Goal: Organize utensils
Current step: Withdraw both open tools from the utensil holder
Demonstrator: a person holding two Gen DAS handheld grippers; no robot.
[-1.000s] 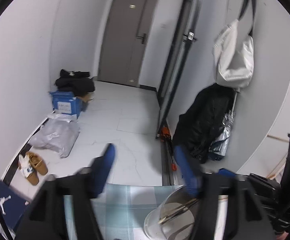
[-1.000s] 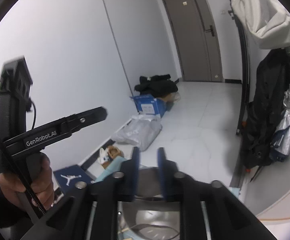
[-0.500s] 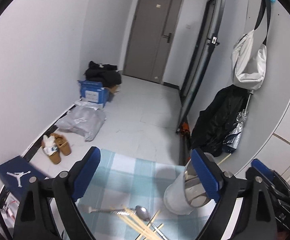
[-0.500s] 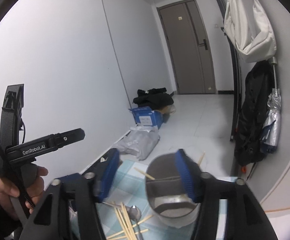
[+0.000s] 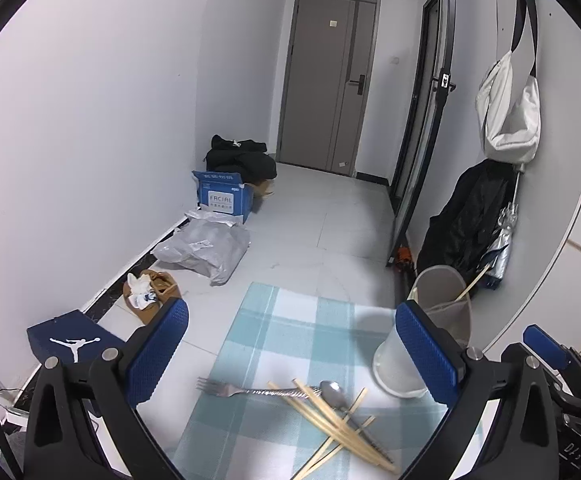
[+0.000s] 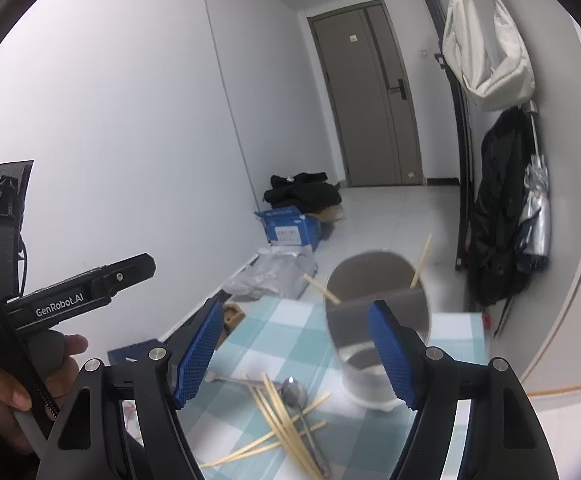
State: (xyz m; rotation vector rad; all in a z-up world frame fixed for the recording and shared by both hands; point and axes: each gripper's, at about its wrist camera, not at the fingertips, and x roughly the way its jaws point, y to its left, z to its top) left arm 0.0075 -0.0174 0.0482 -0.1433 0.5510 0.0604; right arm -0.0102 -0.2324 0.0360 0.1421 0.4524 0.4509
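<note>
Utensils lie in a loose heap on the checked cloth (image 5: 290, 320) over the desk: wooden chopsticks (image 5: 330, 420) crossed over a metal spoon (image 5: 332, 392) and fork (image 5: 218, 387), just beside the grey holder (image 5: 442, 304) with two sticks already in it. We judge the chopsticks light, stiff and prone to roll, the steel slick, so we'd pinch each mid-shaft. Left hand-held gripper (image 5: 290, 356) and right hand-held gripper (image 6: 296, 356) have just been opening, nothing between the jaws.

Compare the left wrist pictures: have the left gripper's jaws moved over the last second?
Yes. The left gripper has just been opening; its fingers now stand wide over the cloth, nothing between them, the cup behind the right one.
</note>
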